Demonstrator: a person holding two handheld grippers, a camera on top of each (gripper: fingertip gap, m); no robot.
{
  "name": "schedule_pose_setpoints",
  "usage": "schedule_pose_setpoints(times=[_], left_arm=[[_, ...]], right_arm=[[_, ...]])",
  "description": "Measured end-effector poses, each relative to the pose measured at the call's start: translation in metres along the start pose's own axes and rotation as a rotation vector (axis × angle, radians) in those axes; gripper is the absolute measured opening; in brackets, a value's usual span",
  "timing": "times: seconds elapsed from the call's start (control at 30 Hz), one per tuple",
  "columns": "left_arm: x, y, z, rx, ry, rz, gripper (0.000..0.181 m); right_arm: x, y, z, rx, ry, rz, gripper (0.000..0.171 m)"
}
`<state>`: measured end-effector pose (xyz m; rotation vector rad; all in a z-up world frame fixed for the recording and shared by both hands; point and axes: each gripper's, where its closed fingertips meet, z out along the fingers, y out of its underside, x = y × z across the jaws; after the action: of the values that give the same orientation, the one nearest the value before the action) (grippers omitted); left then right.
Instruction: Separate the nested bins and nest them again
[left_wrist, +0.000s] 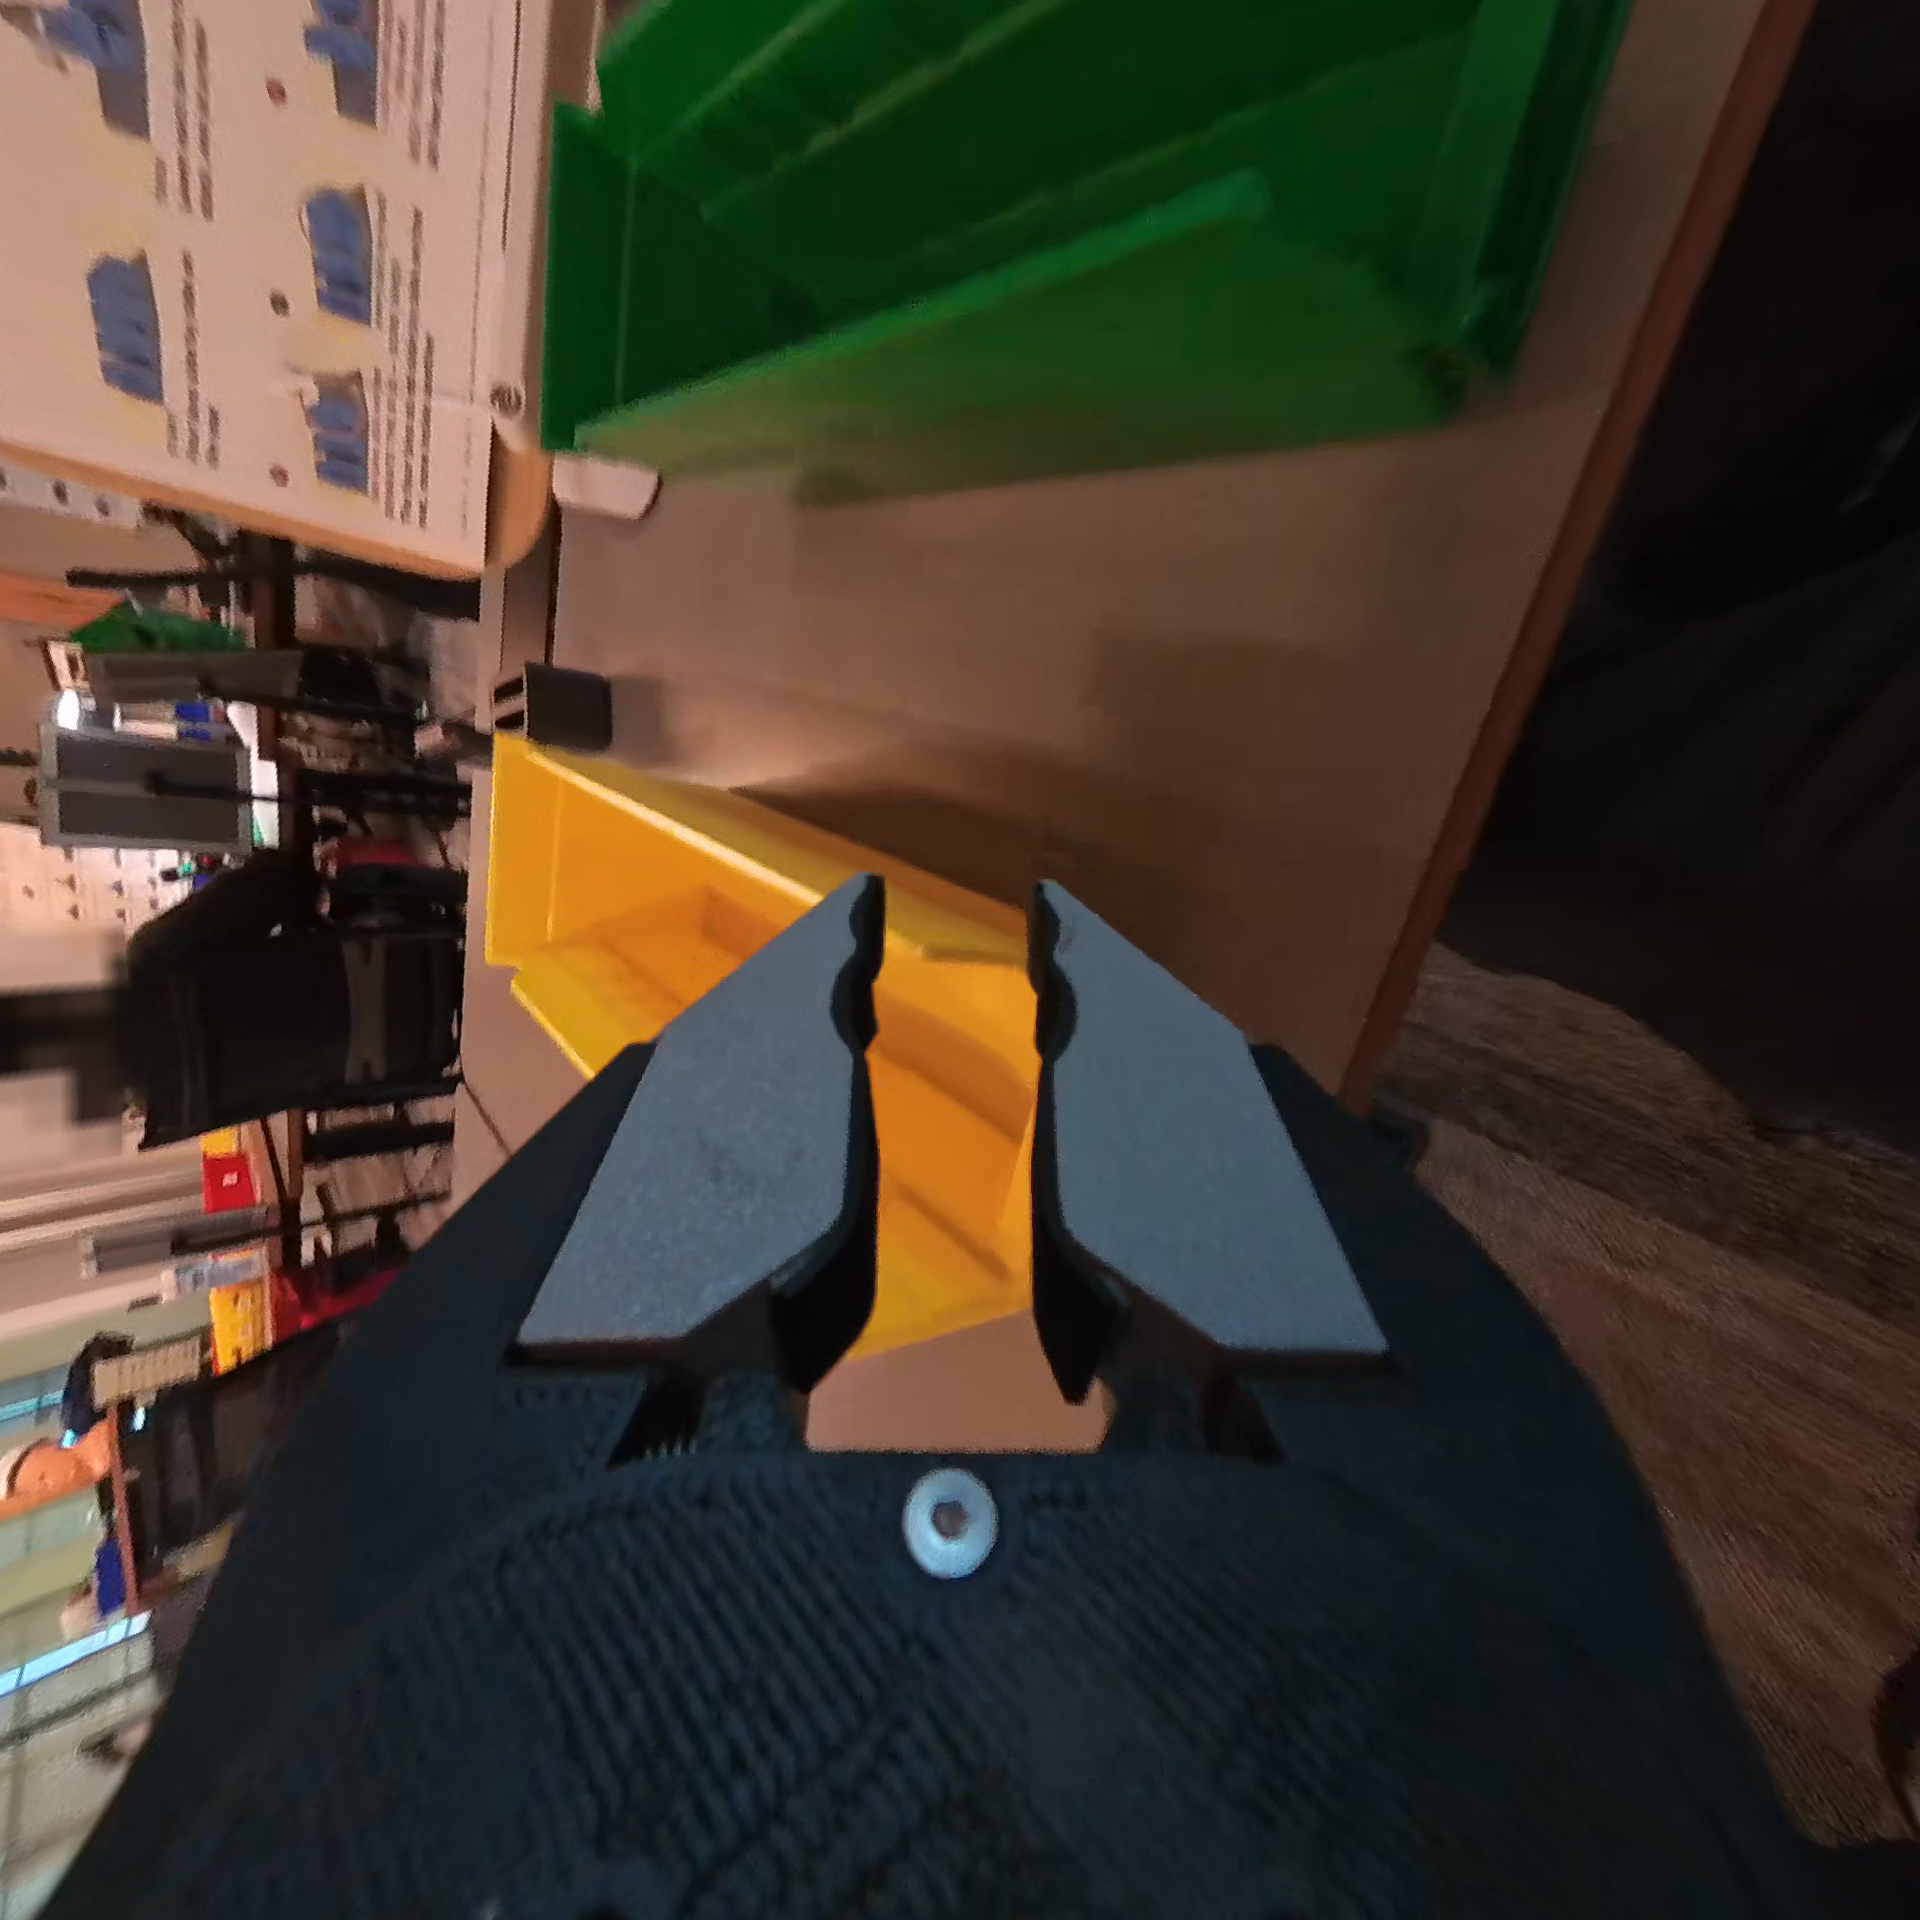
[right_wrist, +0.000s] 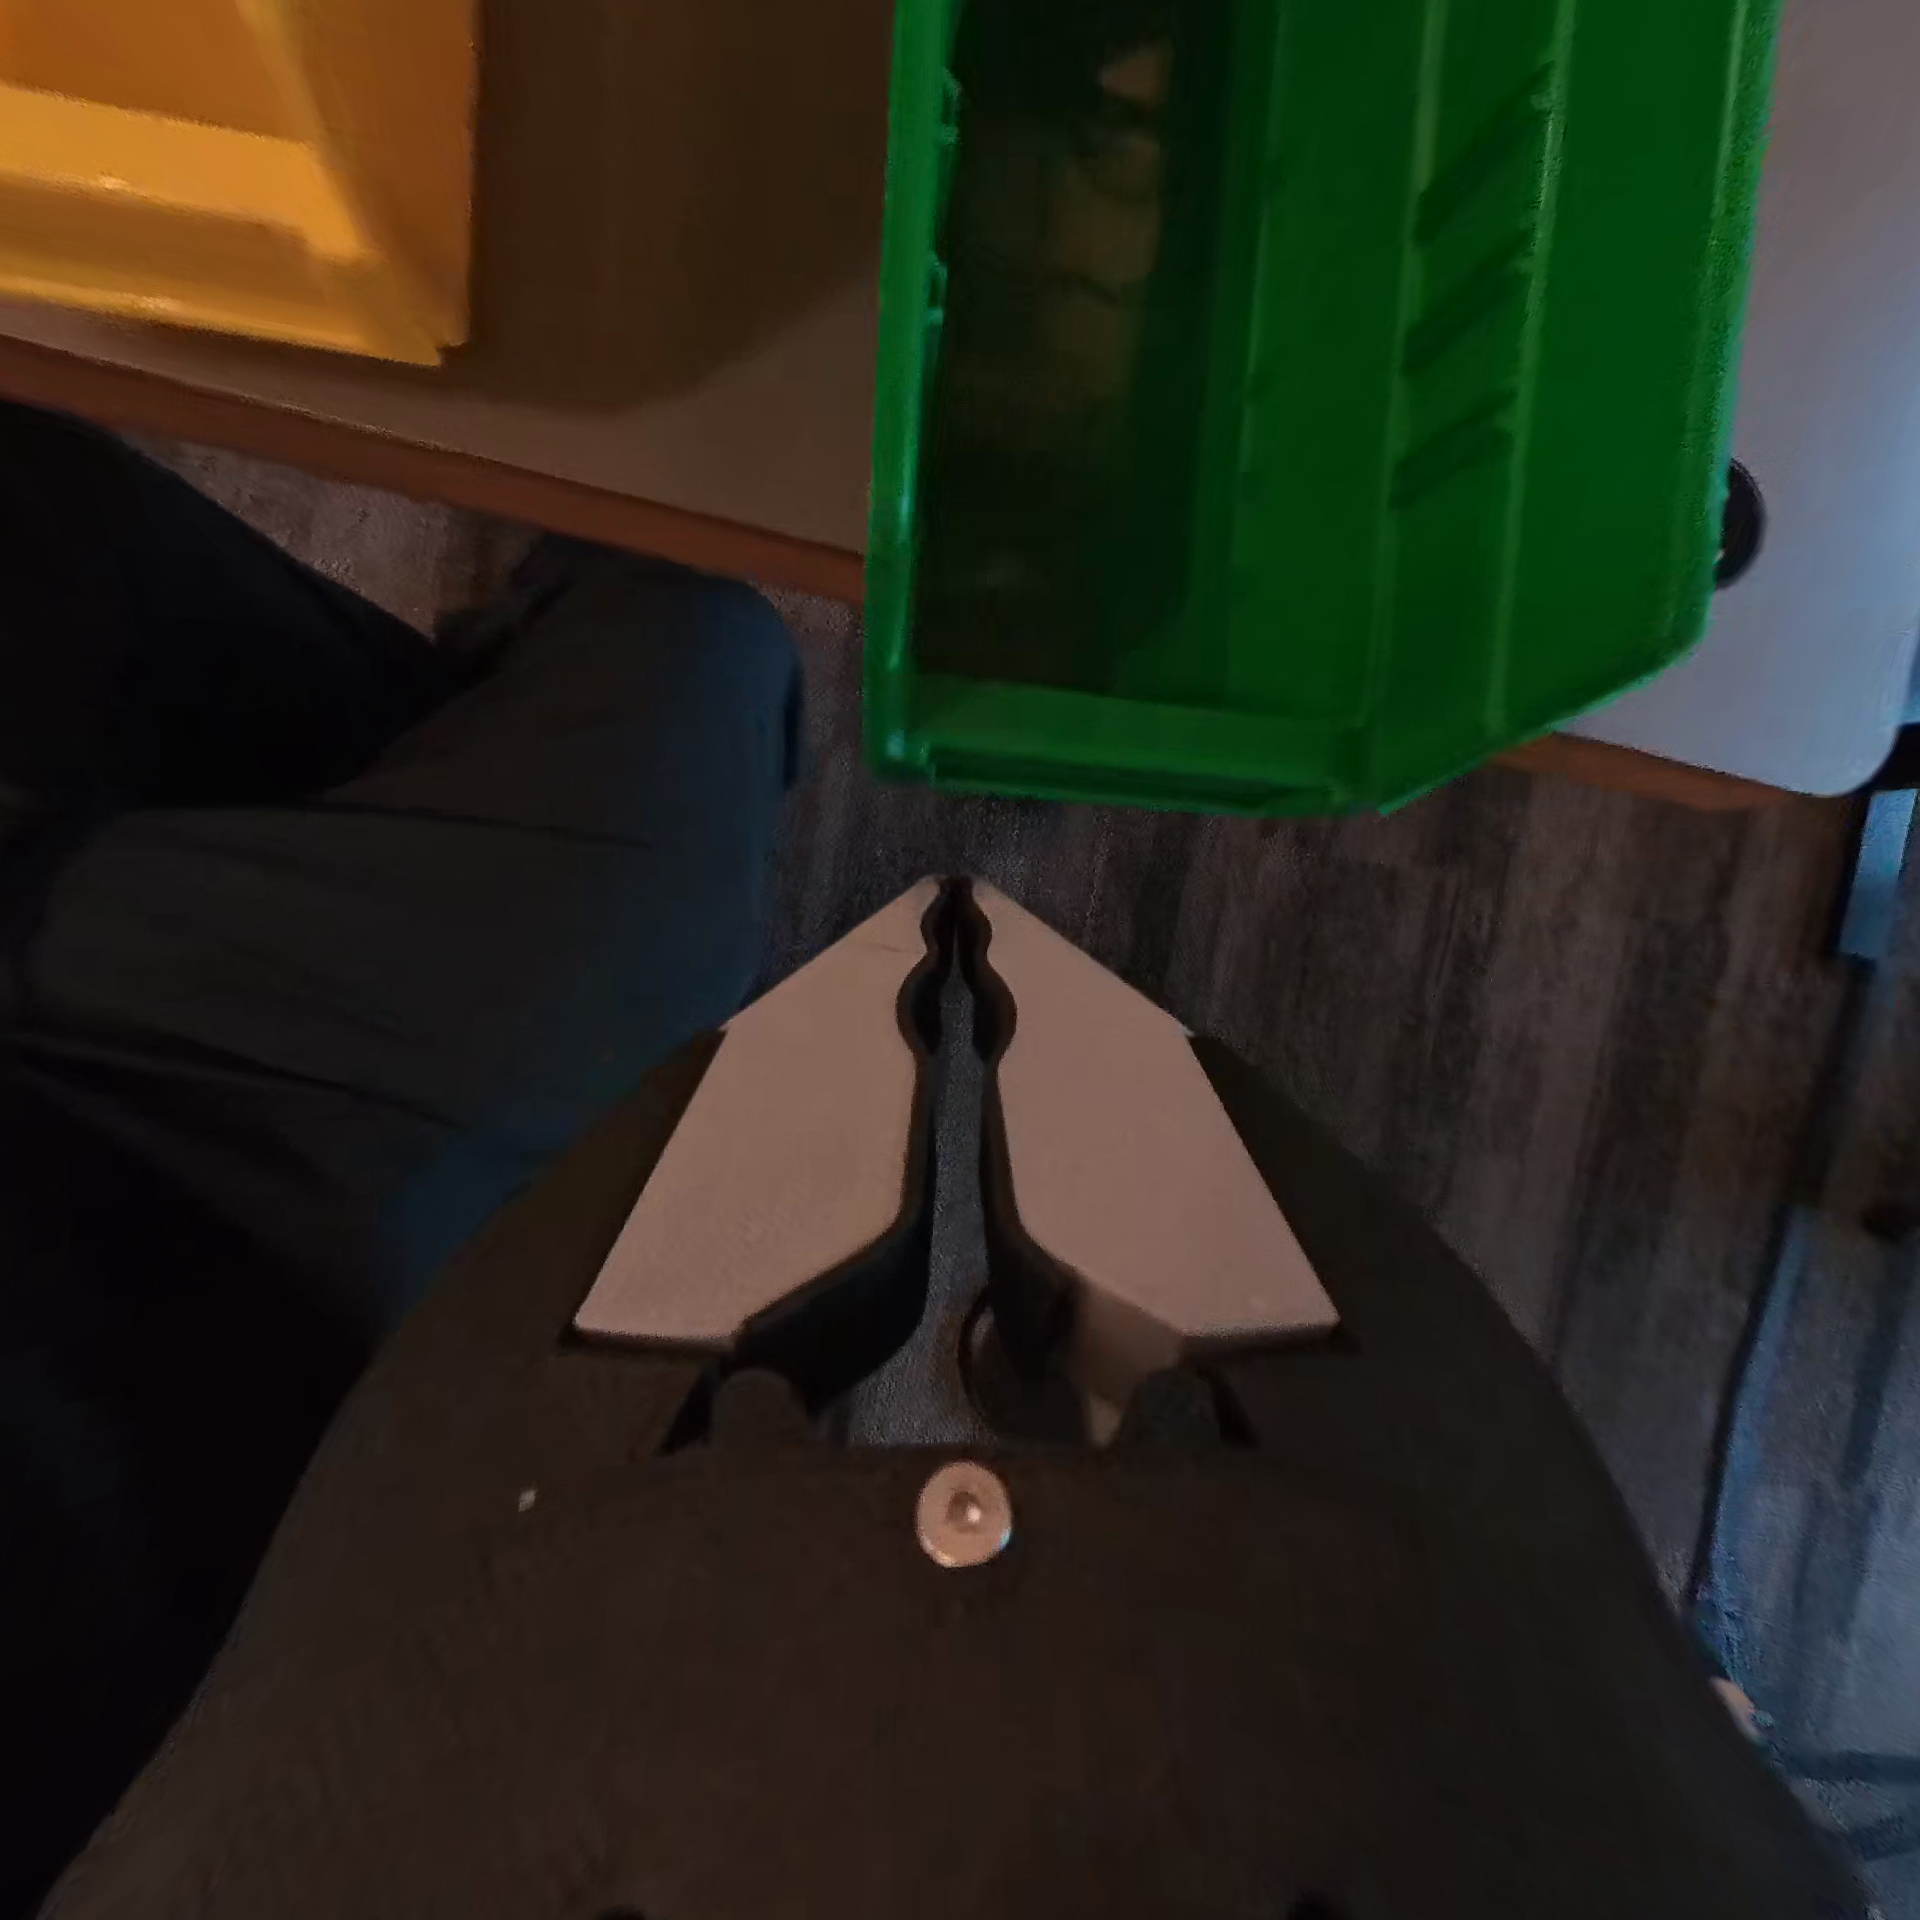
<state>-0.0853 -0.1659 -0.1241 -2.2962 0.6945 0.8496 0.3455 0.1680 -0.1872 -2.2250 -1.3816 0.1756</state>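
Released, the left tool (left_wrist: 956, 914) hovers over the yellow bin (left_wrist: 644, 925) on the bench (left_wrist: 1143, 644); the green bins (left_wrist: 987, 260) sit well apart. Clenched empty, the right tool (right_wrist: 954, 883) hangs near the green bins' end, off the bench edge.

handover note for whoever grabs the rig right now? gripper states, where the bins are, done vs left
Left gripper: open, empty, pointing at the yellow bin lying on the table.
Right gripper: shut, holding nothing, tips over the floor just short of the green bin, which overhangs the table's near edge.
Bins: yellow and green sit apart on the table. Left wrist view seems to show more than one green bin still nested, blurred, so not certain.
Done: yellow is apart from green.
Left: separate any nested green bins, then nest all again.
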Motion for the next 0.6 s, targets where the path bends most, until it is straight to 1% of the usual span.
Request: schedule_pose_setpoints(times=[0.03, 0.1, 0.17, 0.27, 0.33, 0.43, 0.5, 0.57, 0.6], left_arm=[[-0.002, 0.008, 0.003, -0.034, -0.005, -0.009, 0.025], [-0.003, 0.019, 0.007, -0.080, -0.007, -0.019, 0.025], [-0.004, 0.023, 0.008, -0.092, -0.007, -0.023, 0.025], [-0.004, 0.022, 0.006, -0.086, -0.011, -0.023, 0.025], [-0.004, 0.020, 0.005, -0.074, -0.010, -0.022, 0.025], [0.000, 0.023, 0.010, -0.096, 0.013, -0.029, 0.027], [0.004, 0.026, 0.016, -0.116, 0.045, -0.044, 0.032], [0.008, 0.028, 0.021, -0.127, 0.074, -0.067, 0.038], [0.011, 0.029, 0.023, -0.135, 0.092, -0.078, 0.038]], right_arm=[[0.001, -0.005, 0.008, 0.009, 0.005, 0.008, 0.000], [0.007, -0.025, 0.024, 0.054, 0.018, 0.035, 0.000], [0.015, -0.049, 0.039, 0.115, 0.029, 0.064, 0.000], [0.025, -0.058, 0.047, 0.063, 0.054, 0.116, 0.000], [0.016, -0.072, 0.034, 0.119, 0.014, 0.102, 0.002], [-0.010, -0.098, -0.003, 0.242, -0.063, 0.006, 0.007], [-0.046, -0.121, -0.033, 0.375, -0.170, -0.121, 0.011], [-0.099, -0.133, -0.055, 0.462, -0.341, -0.303, 0.024], [-0.123, -0.131, -0.059, 0.463, -0.423, -0.386, 0.034]])
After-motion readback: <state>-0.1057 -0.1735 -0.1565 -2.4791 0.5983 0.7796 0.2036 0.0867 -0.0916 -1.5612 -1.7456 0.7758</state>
